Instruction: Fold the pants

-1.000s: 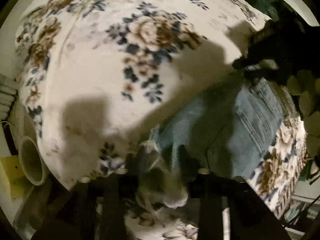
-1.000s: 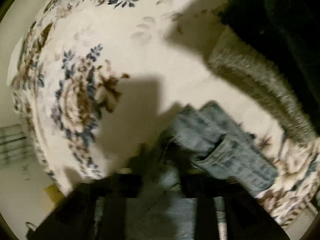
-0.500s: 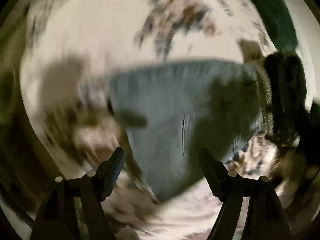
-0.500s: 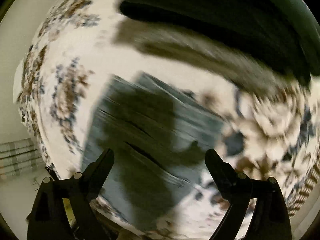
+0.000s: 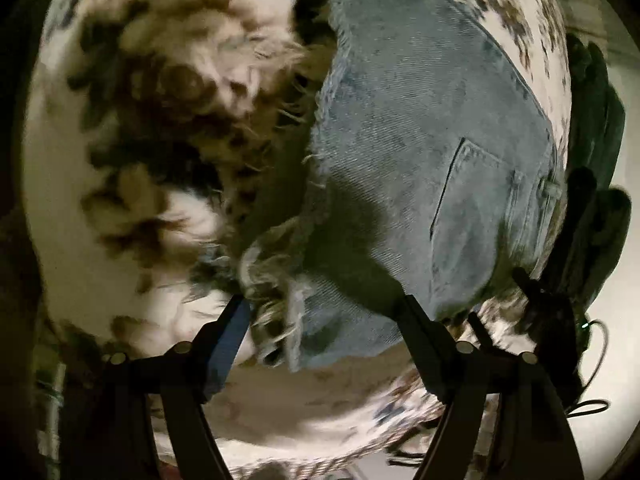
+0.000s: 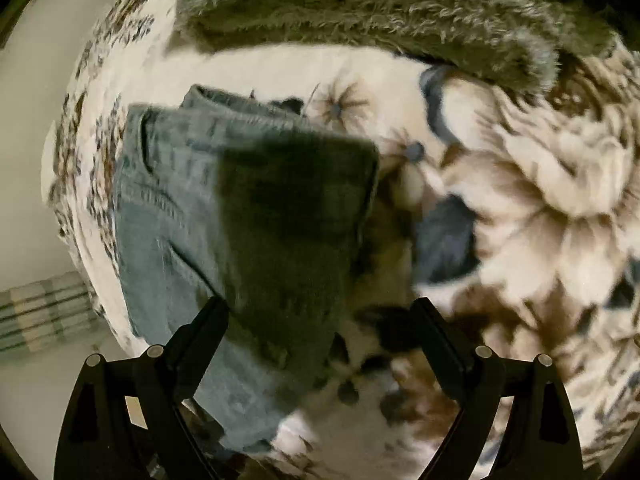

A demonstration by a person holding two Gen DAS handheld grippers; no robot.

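Note:
The light blue denim pants lie folded flat on the floral blanket, frayed hems toward the lower left and a back pocket at the right. My left gripper is open and empty, hovering just above the frayed hem end. In the right wrist view the pants lie folded under a dark shadow. My right gripper is open and empty above the pants' near edge.
A shaggy grey-green fur throw lies along the far side of the blanket. Pale floor and a striped mat show beyond the bed's left edge. A dark device with cables sits at the right.
Both grippers let go of the denim and opened. They pulled back and the pants now lie folded flat on the blanket.

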